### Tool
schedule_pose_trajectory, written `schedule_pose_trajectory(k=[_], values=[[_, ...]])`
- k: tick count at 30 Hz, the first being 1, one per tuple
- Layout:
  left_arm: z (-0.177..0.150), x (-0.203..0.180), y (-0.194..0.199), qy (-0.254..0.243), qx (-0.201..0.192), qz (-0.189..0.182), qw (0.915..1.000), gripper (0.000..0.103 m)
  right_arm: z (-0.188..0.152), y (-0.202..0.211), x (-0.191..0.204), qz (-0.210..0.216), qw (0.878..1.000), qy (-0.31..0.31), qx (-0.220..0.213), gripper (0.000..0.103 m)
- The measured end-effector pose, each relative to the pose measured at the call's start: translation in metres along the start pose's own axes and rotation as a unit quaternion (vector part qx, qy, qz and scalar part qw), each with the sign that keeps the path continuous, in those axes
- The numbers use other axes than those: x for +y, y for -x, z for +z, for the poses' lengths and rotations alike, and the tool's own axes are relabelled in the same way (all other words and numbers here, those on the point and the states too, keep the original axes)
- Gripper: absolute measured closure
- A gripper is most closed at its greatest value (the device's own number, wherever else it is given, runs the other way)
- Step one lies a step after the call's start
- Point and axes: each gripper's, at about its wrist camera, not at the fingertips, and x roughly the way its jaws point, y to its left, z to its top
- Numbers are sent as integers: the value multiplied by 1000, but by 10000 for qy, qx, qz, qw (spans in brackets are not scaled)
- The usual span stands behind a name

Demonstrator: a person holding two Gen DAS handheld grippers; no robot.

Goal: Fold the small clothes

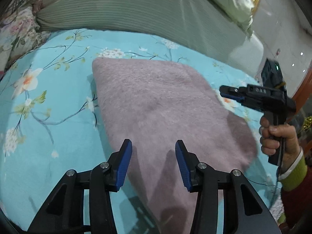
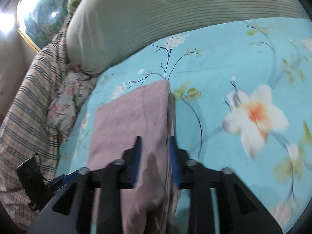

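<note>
A folded pink fuzzy garment (image 1: 165,107) lies flat on the blue floral bedsheet (image 1: 48,101). My left gripper (image 1: 153,146) is open above its near edge, holding nothing. My right gripper (image 1: 222,92) shows at the right of the left wrist view, off the cloth's right edge, held in a hand; its jaws look nearly closed side-on. In the right wrist view the right gripper (image 2: 154,146) has its fingers parted above the garment (image 2: 132,117), near its right folded edge, gripping nothing. The left gripper's tip (image 2: 66,176) shows at the lower left.
A grey-green ribbed pillow (image 1: 136,9) lies across the back of the bed. A floral cloth (image 1: 17,31) and a striped plaid blanket (image 2: 29,105) are bunched at the side. A gold-framed picture (image 2: 33,17) hangs behind.
</note>
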Motion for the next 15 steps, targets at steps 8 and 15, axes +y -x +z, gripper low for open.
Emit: schedule_pose_trajectory(k=[8, 15], values=[[-58, -9, 38, 302, 46, -60, 9995, 47, -80, 24, 15, -86, 9990, 305, 324, 57], [-52, -23, 50, 303, -202, -310, 9989, 50, -71, 45, 37, -508, 9960, 653, -335, 61]])
